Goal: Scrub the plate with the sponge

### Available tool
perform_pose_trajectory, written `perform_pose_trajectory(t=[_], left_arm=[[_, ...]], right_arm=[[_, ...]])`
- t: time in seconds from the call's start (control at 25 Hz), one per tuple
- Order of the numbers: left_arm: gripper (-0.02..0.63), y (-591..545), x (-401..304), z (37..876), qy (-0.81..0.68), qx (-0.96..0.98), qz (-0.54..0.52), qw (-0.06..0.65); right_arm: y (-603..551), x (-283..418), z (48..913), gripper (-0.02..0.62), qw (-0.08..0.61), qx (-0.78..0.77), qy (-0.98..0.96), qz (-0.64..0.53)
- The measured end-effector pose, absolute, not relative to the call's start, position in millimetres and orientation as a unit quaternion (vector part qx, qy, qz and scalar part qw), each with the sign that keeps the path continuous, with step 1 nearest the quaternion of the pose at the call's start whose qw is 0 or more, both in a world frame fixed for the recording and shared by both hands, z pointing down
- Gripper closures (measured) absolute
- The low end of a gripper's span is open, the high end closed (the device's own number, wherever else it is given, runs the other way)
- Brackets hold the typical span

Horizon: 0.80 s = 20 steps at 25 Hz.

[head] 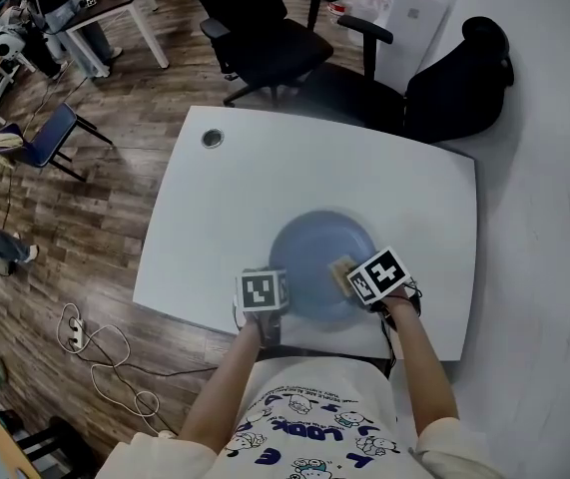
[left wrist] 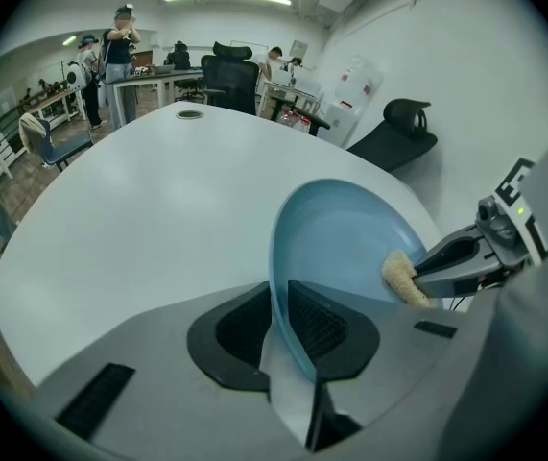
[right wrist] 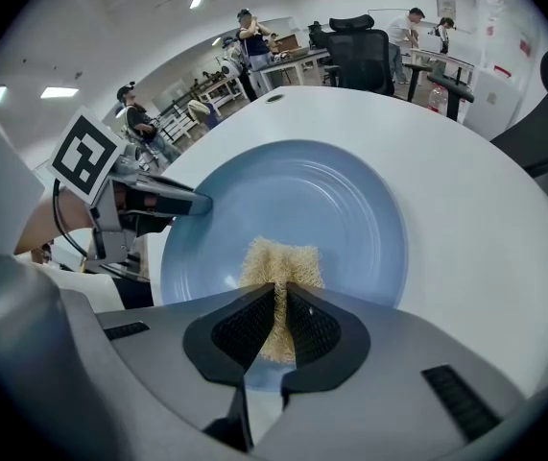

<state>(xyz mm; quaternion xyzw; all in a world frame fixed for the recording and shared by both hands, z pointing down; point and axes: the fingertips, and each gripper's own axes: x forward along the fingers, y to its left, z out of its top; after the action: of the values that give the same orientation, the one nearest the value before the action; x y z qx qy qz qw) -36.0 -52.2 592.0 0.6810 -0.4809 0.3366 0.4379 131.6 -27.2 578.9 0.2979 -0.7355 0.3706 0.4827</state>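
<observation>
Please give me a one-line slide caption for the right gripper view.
Right gripper holds a tan sponge against a blue plate while the left gripper grips its rim.

left gripper [left wrist: 291, 329]: near left, tilted steeply down, jaws clamped on plate [left wrist: 350, 238] rim | right gripper [right wrist: 280, 320]: near right, tilted steeply down, jaws pinching sponge [right wrist: 283, 262] | forearms [head: 227, 382]: bare, reaching forward

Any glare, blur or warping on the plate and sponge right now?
Head view: even light, plate sharp, sponge tiny but visible. Left gripper view: fisheye curves the table edge, corners black. Right gripper view: sponge texture crisp, no harsh glare on the plate.
</observation>
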Motion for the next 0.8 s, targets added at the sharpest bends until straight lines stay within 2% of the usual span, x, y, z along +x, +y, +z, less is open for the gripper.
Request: perform_pose_trajectory(t=[0.8], left_arm=[[0.545, -57, -35, 592, -0.483, 0.685, 0.332, 0.434]], right_arm=[[-68, 146, 580, 0.549, 0.466, 0.341, -0.730, 0.365]])
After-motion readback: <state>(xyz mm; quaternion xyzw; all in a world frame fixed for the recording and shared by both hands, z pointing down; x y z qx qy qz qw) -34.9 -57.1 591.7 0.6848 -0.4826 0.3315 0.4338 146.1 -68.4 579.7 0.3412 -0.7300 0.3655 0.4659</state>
